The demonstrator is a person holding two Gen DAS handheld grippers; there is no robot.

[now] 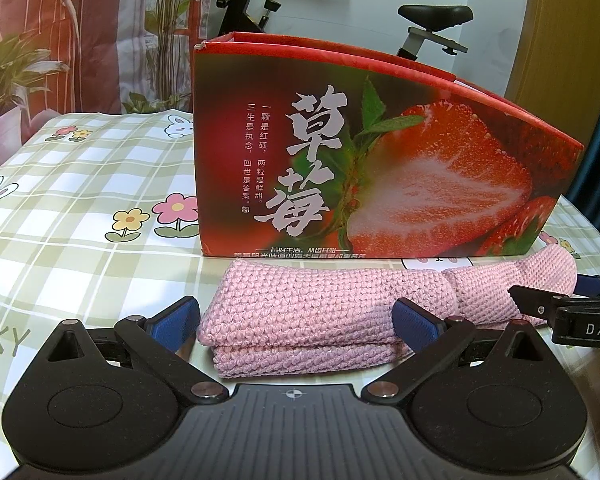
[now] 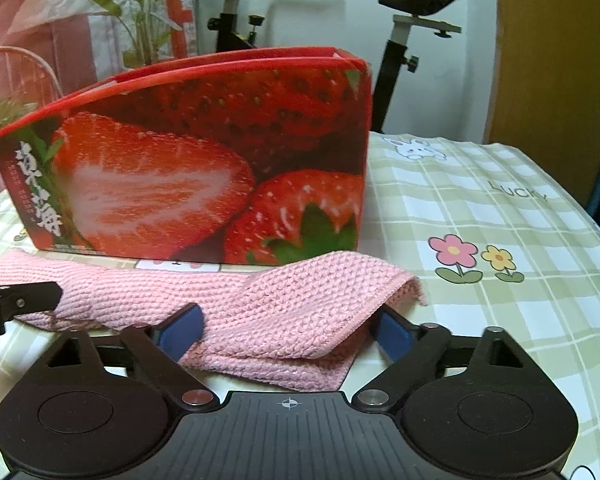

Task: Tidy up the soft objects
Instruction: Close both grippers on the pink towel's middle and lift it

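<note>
A pink knitted cloth [image 1: 320,304] lies folded on the table in front of a red strawberry box [image 1: 380,160]. My left gripper [image 1: 296,320] is open, its blue pads on either side of the cloth's left end. My right gripper [image 2: 288,332] is open around the cloth's right end [image 2: 300,312], which is loosely folded in front of the box [image 2: 204,168]. The right gripper's finger shows at the right edge of the left wrist view [image 1: 540,300]. The left gripper's finger shows at the left edge of the right wrist view [image 2: 24,296].
The table wears a green checked cloth with flowers and rabbits [image 1: 80,200]. An exercise bike [image 1: 432,20] stands behind the box. Potted plants [image 1: 8,72] stand at the back left. A wooden door [image 2: 552,60] is at the right.
</note>
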